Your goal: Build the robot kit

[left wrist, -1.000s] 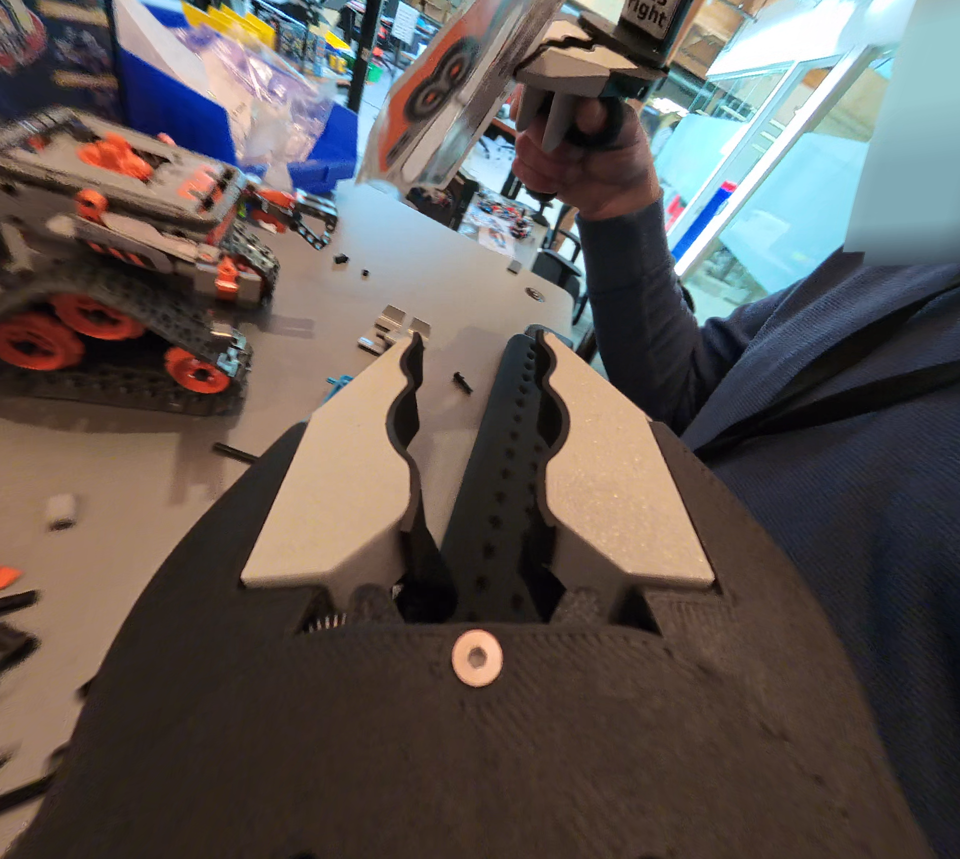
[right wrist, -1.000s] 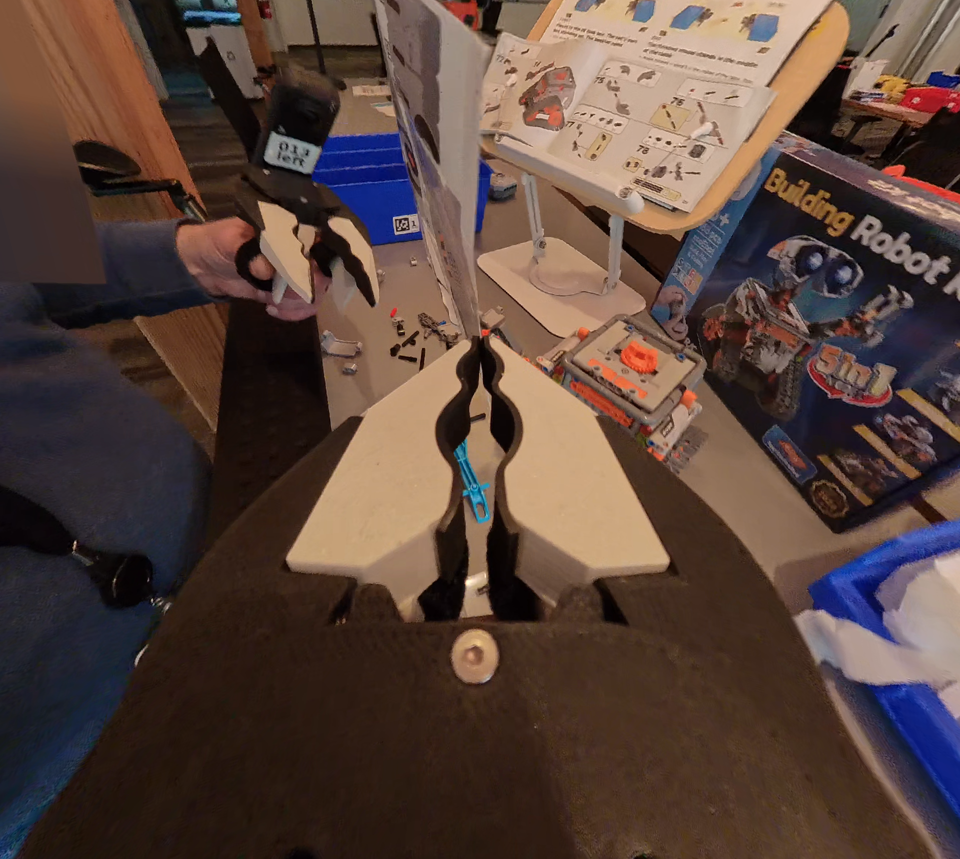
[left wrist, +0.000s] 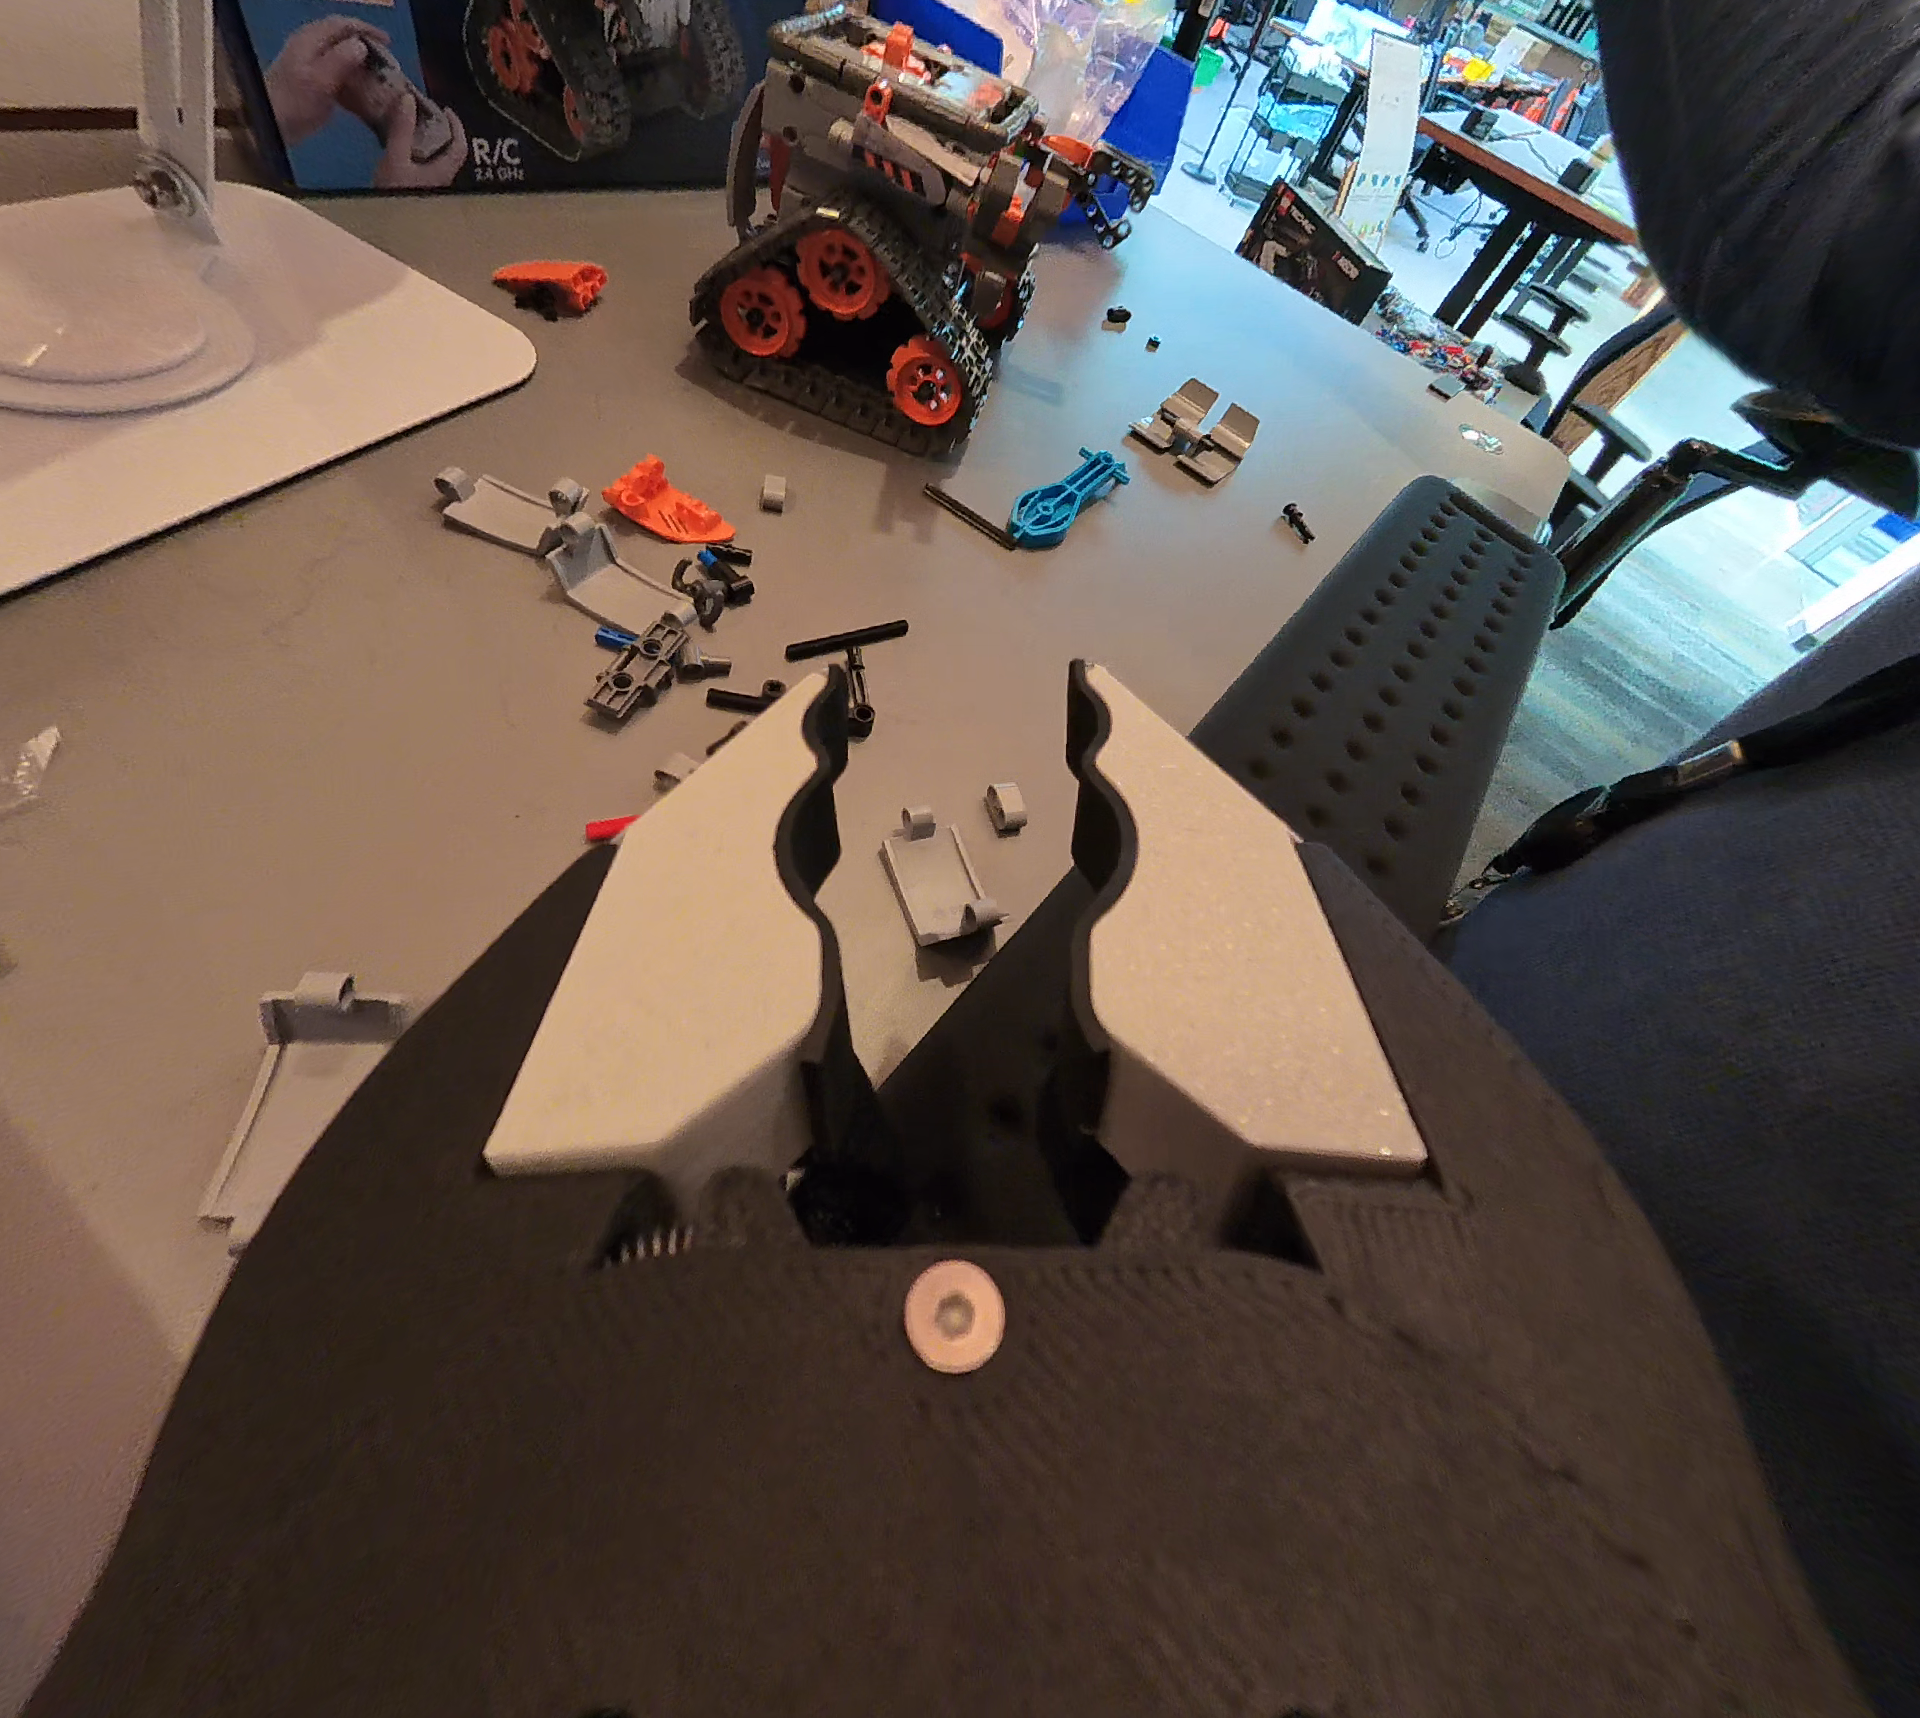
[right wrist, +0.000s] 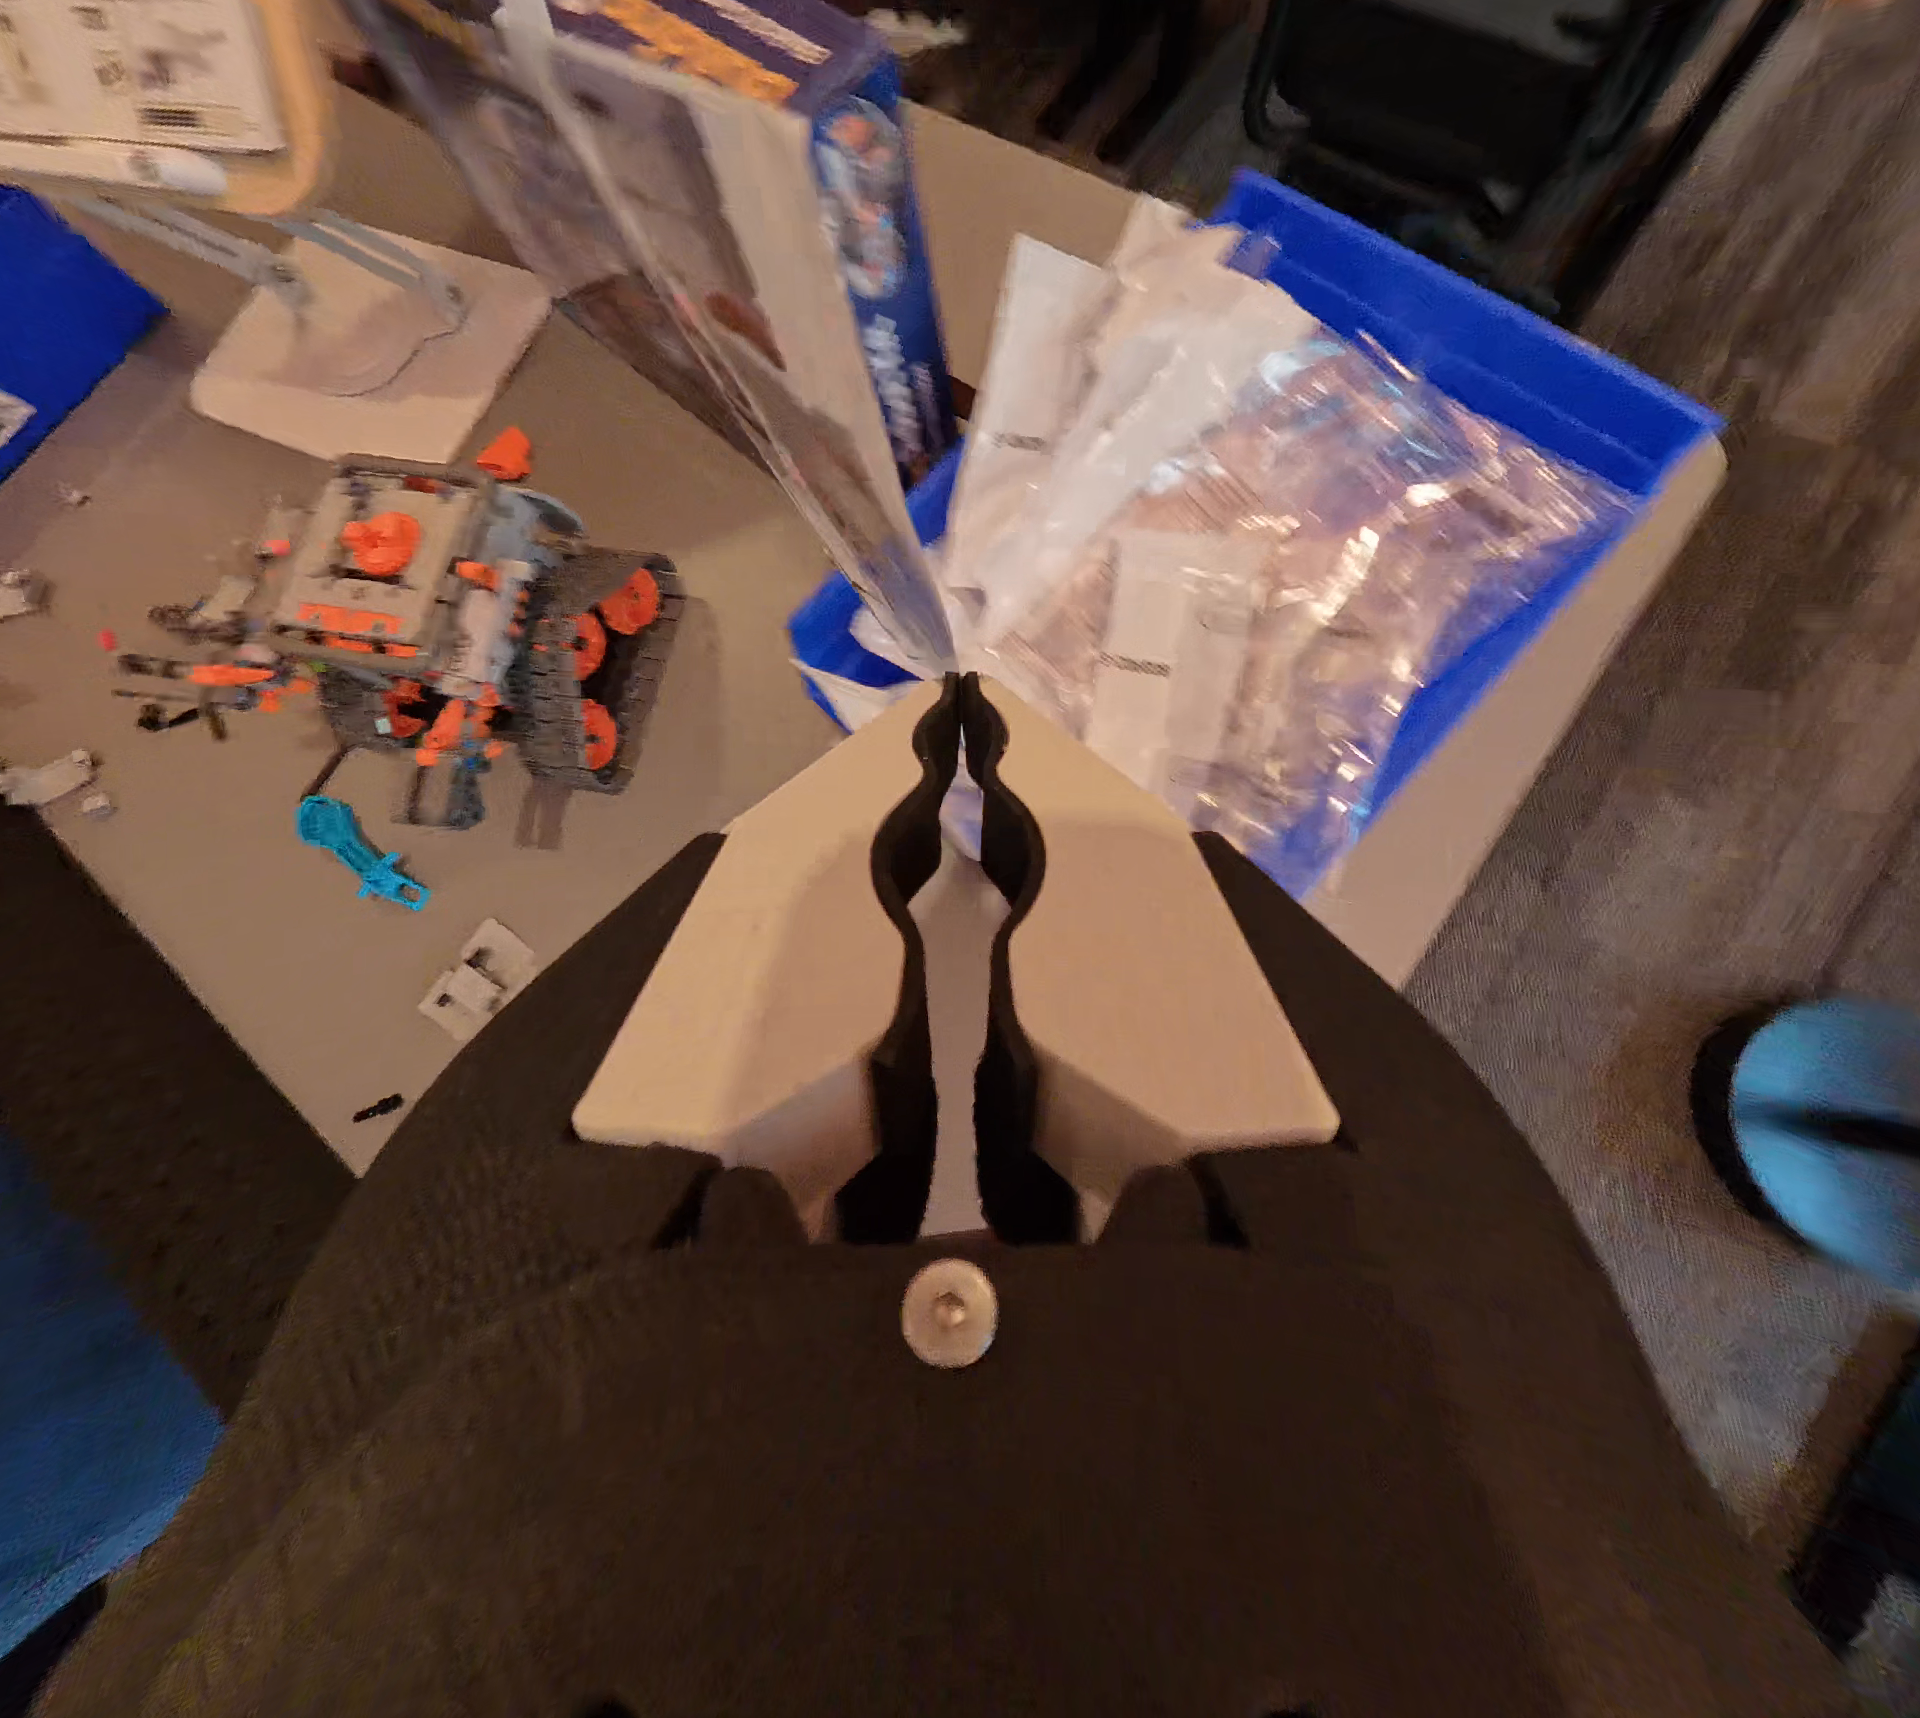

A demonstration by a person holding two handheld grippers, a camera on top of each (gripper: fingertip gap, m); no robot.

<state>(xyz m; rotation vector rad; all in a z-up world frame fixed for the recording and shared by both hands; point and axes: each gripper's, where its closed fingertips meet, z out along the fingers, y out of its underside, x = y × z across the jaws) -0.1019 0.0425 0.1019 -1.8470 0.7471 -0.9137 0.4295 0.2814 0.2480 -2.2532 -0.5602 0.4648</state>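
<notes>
Half-blurred sheet pinched by right gripper.

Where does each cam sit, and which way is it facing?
Left wrist view: on the left gripper, open, low over the grey table, facing the tracked robot model; a sleeve shows.
Right wrist view: on the right gripper, high, looking down, shut on a sheet over the blue bin.
Shared: model, table, blue tool.
</notes>
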